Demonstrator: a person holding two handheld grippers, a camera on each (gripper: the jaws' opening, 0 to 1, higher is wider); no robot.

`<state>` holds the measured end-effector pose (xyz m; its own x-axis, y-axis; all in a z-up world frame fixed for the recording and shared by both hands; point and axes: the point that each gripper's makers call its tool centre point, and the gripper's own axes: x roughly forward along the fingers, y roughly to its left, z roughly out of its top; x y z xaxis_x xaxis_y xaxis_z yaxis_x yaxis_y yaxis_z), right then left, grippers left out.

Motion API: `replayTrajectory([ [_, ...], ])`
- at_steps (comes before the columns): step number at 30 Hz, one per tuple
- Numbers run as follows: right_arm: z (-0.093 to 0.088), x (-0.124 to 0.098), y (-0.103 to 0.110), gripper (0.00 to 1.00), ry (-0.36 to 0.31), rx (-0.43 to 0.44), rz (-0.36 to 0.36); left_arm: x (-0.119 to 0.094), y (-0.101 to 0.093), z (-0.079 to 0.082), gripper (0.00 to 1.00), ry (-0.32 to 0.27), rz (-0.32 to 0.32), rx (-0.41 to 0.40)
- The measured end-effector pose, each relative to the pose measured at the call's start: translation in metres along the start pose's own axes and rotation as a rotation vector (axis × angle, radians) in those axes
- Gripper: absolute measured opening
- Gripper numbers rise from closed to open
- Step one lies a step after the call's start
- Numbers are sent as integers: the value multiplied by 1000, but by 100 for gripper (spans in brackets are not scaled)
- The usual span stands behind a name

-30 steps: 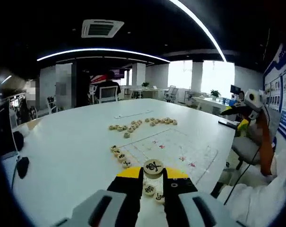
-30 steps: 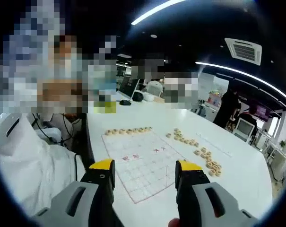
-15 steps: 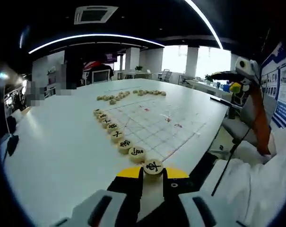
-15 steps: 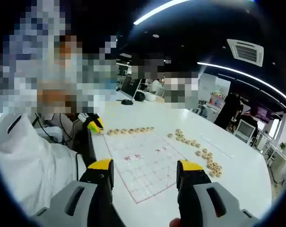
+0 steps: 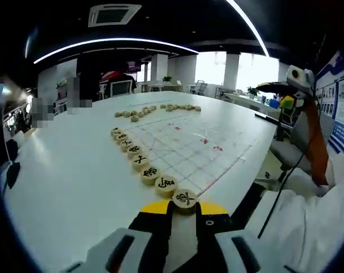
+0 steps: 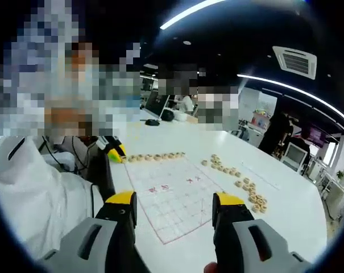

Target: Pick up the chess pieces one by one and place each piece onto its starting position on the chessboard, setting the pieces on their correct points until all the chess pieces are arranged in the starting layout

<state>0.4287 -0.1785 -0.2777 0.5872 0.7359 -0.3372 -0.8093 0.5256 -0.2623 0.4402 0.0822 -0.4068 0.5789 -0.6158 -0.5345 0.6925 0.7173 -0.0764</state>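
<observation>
**Left jaws closed on a disc at the board corner; right jaws spread above the board**

1. My left gripper (image 5: 184, 208): jaws pinched on a round wooden chess piece (image 5: 184, 199) with a black character, at 6 o'clock in the left gripper view. I cannot tell whether the piece touches the surface.
2. Row of pieces (image 5: 136, 157): a line of discs running from just beyond the held piece toward 11 o'clock, along the near-left edge of the chessboard (image 5: 186, 149).
3. Loose pieces (image 5: 160, 109): a scattered band past the board's far edge, near 12 o'clock.
4. Table (image 5: 63, 170): white, with broad bare room at 9 o'clock of the row; its near edge falls away at 4 o'clock, just beside the board corner.
5. My right gripper (image 6: 173, 209): jaws wide apart, nothing between them, above the board (image 6: 174, 199).
6. In the right gripper view: the row (image 6: 154, 156) lies along the board's far edge at 11 o'clock; loose discs (image 6: 240, 183) trail toward 3 o'clock; open tabletop lies beyond.
</observation>
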Motion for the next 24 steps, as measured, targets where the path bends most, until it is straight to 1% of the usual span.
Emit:
replayTrajectory([
  [3,0,-1,1,54,0,-3,1,0,-2,0,23,-8,-14,-20],
  [7,1,-1,-1,54,-2,-1,-4,-1,-7,1,36,-9,-38,-18],
  [9,0,-1,-1,54,-1,1,-4,-3,-10,2,40,-11,-48,-8],
  [11,0,-1,-1,54,1,1,-4,-5,-10,6,44,-21,-46,-7],
  [13,0,-1,-1,54,1,1,-2,-6,-6,12,48,-44,-29,-10],
  [17,0,-2,-1,54,0,-2,-2,-11,3,24,49,-77,0,-25],
  [22,1,-3,-3,54,-4,0,-14,-14,15,48,49,-136,24,-36],
  [24,1,-4,-3,54,-6,1,-16,-13,22,61,49,-156,36,-32],
])
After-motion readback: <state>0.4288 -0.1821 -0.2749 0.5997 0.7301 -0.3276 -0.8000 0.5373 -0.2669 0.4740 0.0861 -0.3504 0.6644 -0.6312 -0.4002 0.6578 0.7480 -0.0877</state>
